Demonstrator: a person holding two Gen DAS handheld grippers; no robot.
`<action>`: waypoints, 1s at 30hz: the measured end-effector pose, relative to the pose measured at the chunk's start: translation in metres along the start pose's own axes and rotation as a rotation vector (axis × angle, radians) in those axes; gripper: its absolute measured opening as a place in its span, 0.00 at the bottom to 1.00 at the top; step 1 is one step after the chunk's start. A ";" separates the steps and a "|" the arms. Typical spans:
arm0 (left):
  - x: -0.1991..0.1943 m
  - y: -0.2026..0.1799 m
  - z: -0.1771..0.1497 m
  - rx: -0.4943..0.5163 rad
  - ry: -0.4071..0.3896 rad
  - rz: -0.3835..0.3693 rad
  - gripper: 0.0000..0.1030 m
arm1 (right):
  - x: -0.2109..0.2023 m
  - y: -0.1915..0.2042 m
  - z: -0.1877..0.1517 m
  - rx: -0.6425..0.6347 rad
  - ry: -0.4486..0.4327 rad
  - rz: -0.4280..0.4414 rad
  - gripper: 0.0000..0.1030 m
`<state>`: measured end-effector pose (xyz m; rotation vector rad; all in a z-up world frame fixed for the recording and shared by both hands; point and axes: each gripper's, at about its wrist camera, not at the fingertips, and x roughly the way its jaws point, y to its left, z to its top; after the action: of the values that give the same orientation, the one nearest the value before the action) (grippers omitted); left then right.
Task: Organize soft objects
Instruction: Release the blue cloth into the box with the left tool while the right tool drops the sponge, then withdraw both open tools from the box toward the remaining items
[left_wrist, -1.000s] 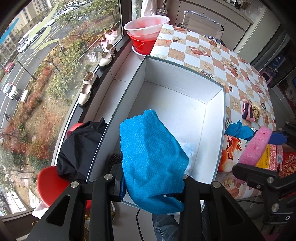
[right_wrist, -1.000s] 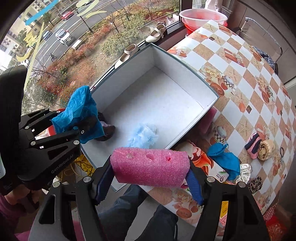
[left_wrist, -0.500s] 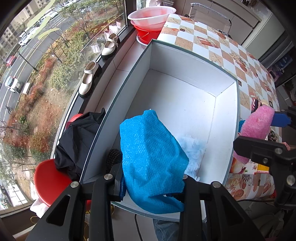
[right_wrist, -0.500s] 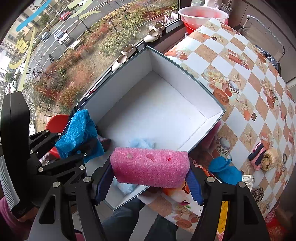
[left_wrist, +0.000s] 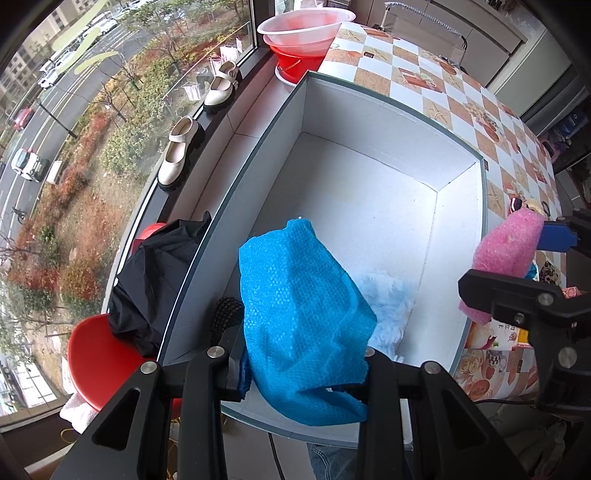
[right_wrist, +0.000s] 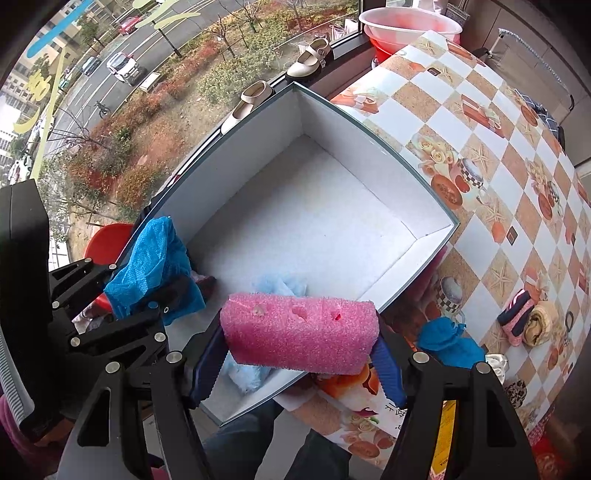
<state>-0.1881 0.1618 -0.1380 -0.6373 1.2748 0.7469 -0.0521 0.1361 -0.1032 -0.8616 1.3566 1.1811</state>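
A white open box stands on the table's window side. My left gripper is shut on a crumpled bright blue cloth and hangs over the box's near left corner. On the box floor below it lie a pale blue fluffy piece and a dark knitted piece. My right gripper is shut on a pink foam block, held crosswise over the box's near right rim. The left gripper with its blue cloth shows at the left of the right wrist view.
The checked tablecloth carries another blue cloth and rolled socks. A red chair with a black garment stands left of the box. Shoes sit on the sill and stacked basins at the far end. A person's legs are below.
Both grippers have sunk a little toward the box. The right one has carried the pink foam leftward over the box's near rim. Both grips are unchanged.
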 end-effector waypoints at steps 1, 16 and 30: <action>0.000 0.000 -0.001 0.001 -0.004 -0.001 0.35 | 0.000 0.000 0.001 0.002 0.000 0.002 0.70; -0.004 0.007 0.007 -0.072 0.023 -0.108 1.00 | -0.023 -0.018 0.003 0.068 -0.044 0.007 0.99; -0.052 -0.076 0.033 0.060 -0.018 -0.363 1.00 | -0.108 -0.125 -0.050 0.308 -0.132 0.003 0.99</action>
<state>-0.1151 0.1334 -0.0797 -0.7848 1.1196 0.4125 0.0702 0.0443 -0.0237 -0.5530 1.3856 0.9805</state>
